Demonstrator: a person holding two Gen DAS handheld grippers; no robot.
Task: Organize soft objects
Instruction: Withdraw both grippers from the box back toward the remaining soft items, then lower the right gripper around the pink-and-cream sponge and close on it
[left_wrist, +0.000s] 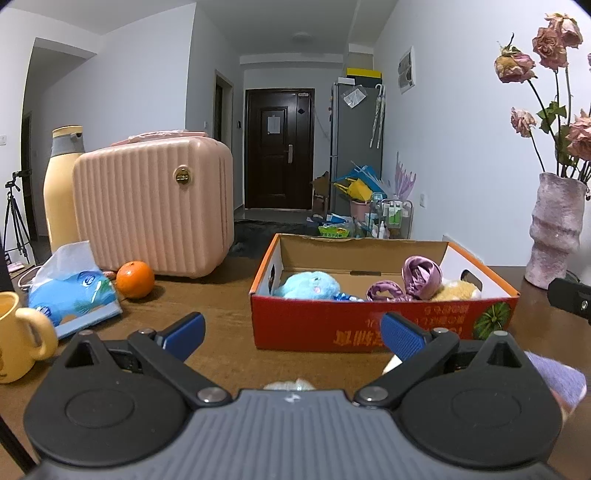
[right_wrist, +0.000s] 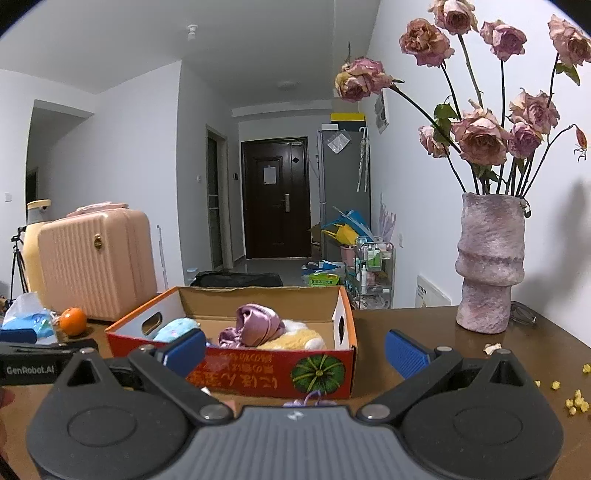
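Already, the cardboard box (left_wrist: 369, 325) on the bench (left_wrist: 221, 295) holds the soft things: a light-blue plush toy (left_wrist: 310, 285) at its left end, crumpled purple satin fabric (left_wrist: 421, 277) in the middle and a yellow plush toy (left_wrist: 458, 290) at its right, gathered there presumably so they sit together and off the bench. Both tools hover just in front of the box's near wall; the left gripper (left_wrist: 291, 332) has its blue pads spread wide with nothing between them, and the right gripper (right_wrist: 295, 350) is likewise spread and empty. A small purple item (right_wrist: 312, 398) peeks out below the right gripper, mostly hidden; it may be the next soft piece. The orange (left_wrist: 135, 279), tissue pack (left_wrist: 74, 291) and pink case (left_wrist: 155, 206) stand aside, well left of the box.
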